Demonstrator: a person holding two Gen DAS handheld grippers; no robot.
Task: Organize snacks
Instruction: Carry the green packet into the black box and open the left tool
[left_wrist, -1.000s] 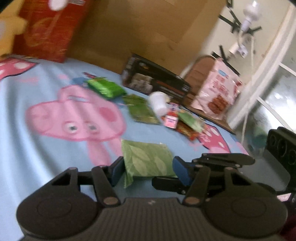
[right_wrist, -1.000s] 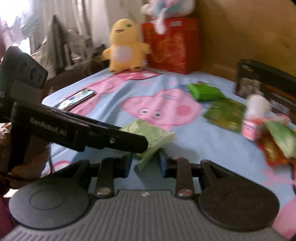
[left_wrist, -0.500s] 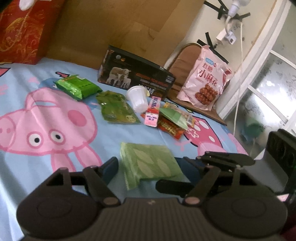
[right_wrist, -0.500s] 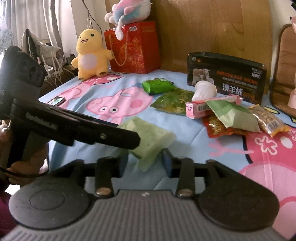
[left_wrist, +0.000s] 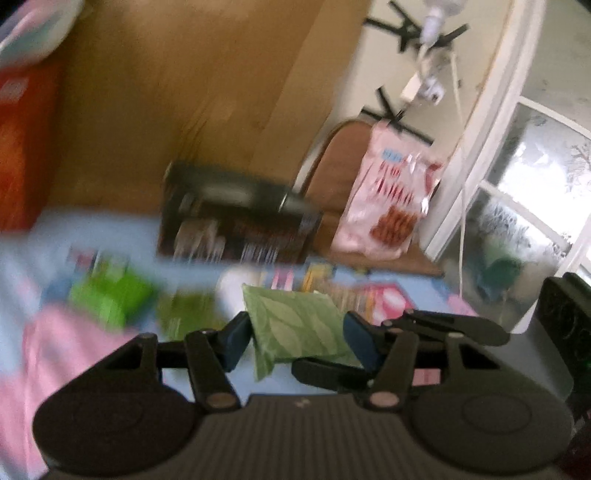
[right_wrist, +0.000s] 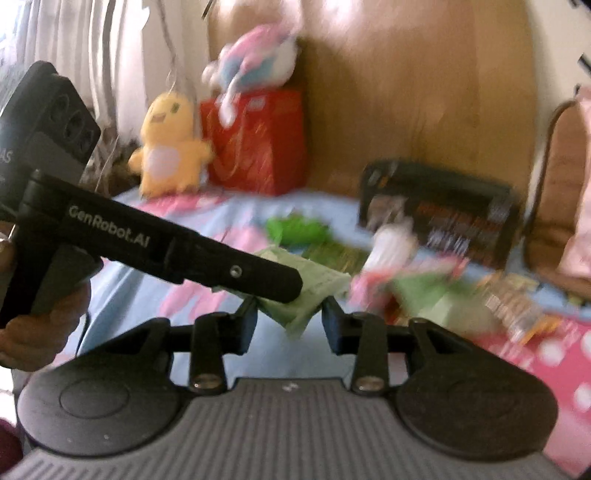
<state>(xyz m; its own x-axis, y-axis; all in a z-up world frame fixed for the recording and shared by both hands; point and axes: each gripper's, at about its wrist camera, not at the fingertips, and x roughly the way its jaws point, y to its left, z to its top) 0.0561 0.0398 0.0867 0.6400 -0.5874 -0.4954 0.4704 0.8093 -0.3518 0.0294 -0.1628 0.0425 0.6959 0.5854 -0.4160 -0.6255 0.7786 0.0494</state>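
Note:
A pale green leaf-print snack packet (left_wrist: 295, 328) hangs above the blue cartoon sheet (left_wrist: 51, 243). It sits between the blue pads of my left gripper (left_wrist: 297, 341), whose jaws are closing and press on both of its sides. In the right wrist view the same packet (right_wrist: 317, 284) pokes one corner down between the pads of my right gripper (right_wrist: 290, 317). Those jaws are closing too, with a sliver of sheet still showing beside the corner. The left gripper's finger (right_wrist: 236, 271) crosses in front of the packet there. A hand (right_wrist: 33, 332) holds the left handle.
Other snacks lie blurred on the sheet: a bright green packet (left_wrist: 110, 295), a white cup (right_wrist: 391, 240) and a mixed pile (right_wrist: 424, 291). A black box (right_wrist: 436, 214) stands against the wooden headboard. Further off are a red gift bag (right_wrist: 258, 144), a yellow plush (right_wrist: 166, 147) and a pink bag (left_wrist: 391, 199).
Both sets of jaws widened half a second ago and have narrowed again around the green packet. Both grippers have risen and swung, so the sheet sits lower and blurred.

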